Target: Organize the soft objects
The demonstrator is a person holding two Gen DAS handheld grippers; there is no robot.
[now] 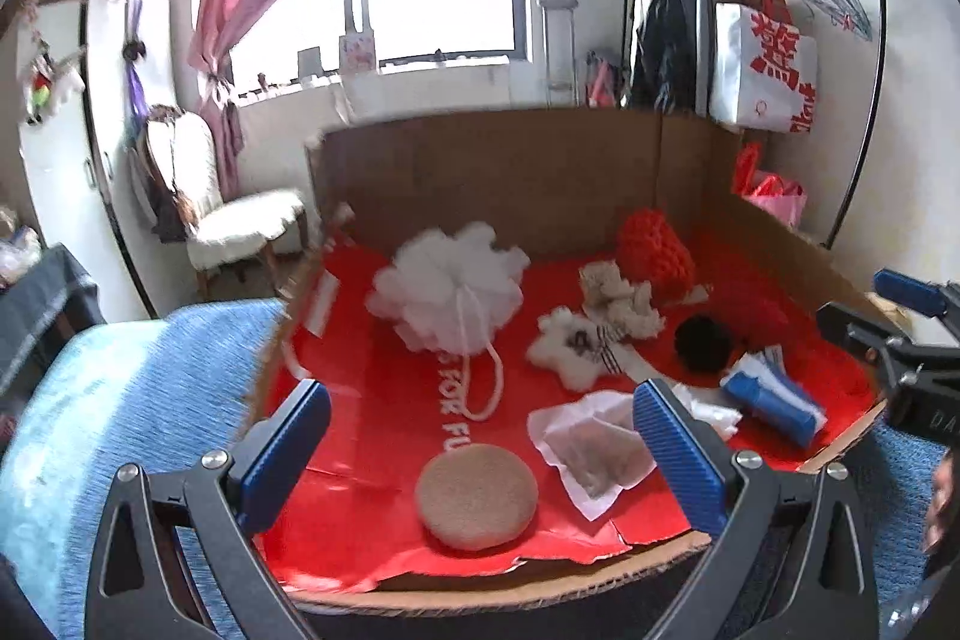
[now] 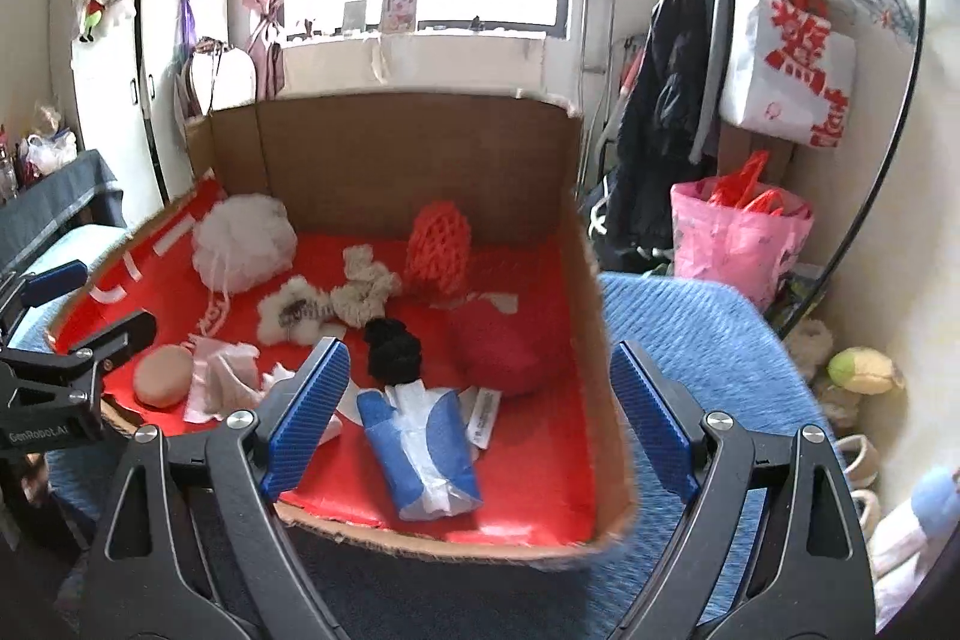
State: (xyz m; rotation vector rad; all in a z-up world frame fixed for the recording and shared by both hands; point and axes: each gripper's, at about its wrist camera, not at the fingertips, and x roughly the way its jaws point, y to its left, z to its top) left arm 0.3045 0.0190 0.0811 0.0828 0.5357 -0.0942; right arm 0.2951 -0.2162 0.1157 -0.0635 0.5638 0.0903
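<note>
The soft objects are gathered on the red lining of a cardboard box set on a blue bedspread: a white bath pouf at the back left, a tan round sponge at the front, a black scrunchie and a blue-and-white packet nearer the right. The left gripper is held wide open above the sponge, nothing clasped. The right gripper is likewise spread wide and empty.
</note>
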